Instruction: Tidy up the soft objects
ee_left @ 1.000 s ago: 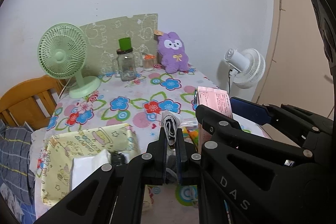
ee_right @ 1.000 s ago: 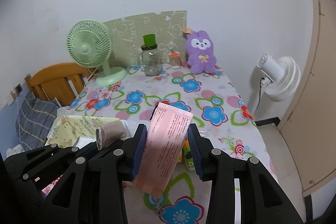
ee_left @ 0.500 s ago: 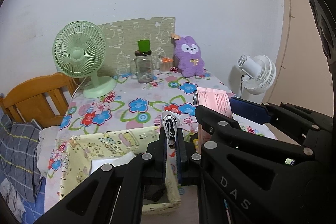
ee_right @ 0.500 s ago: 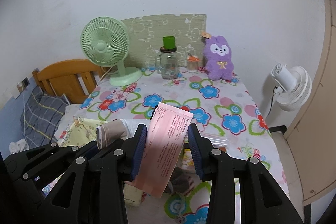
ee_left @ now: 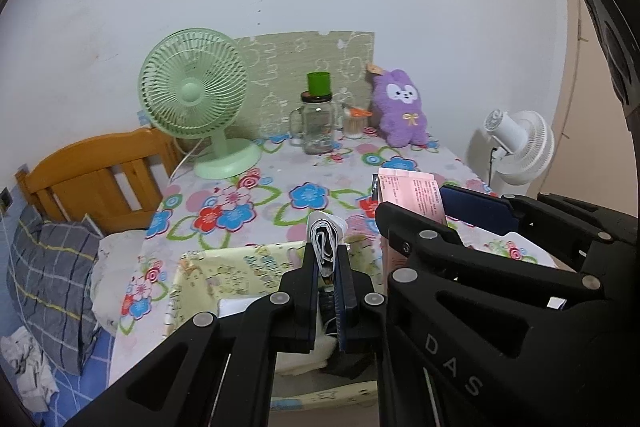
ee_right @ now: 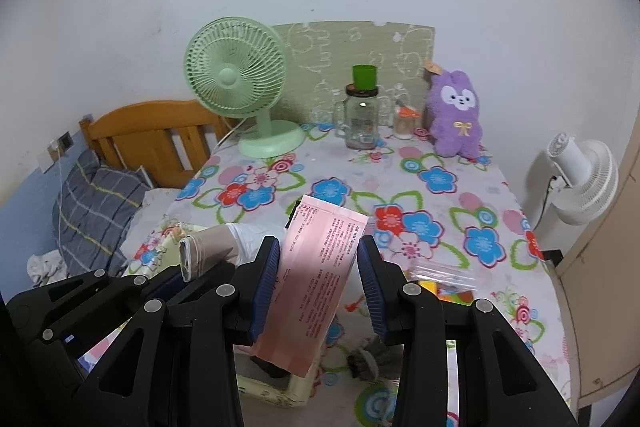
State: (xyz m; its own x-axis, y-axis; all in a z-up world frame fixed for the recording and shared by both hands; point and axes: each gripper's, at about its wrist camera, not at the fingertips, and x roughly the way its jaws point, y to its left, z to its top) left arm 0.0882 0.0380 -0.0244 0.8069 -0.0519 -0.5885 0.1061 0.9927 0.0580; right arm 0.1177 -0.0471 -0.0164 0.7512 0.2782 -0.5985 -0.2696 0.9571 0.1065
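Note:
My left gripper (ee_left: pixel 327 259) is shut on a rolled white and grey cloth (ee_left: pixel 325 243), held above a yellow patterned fabric box (ee_left: pixel 240 267) at the table's near edge. The roll also shows in the right wrist view (ee_right: pixel 212 251). My right gripper (ee_right: pixel 320 267) is shut on a pink soft packet (ee_right: pixel 320 275), held over the box's right end (ee_right: pixel 276 387); the packet also shows in the left wrist view (ee_left: pixel 408 191). A purple plush bunny (ee_right: pixel 458 115) sits at the table's far right.
The flowered tablecloth (ee_right: pixel 420 223) bears a green fan (ee_right: pixel 240 83), a glass jar with green cup (ee_right: pixel 362 115) and a clear bag of colourful bits (ee_right: pixel 444 279). A wooden chair (ee_right: pixel 160 135) and a checked pillow (ee_right: pixel 96 203) stand left, a white fan (ee_right: pixel 580 179) right.
Both grippers have pulled back and to the left with their loads still held. The yellow box has come nearer beneath them and the far objects look smaller and further right.

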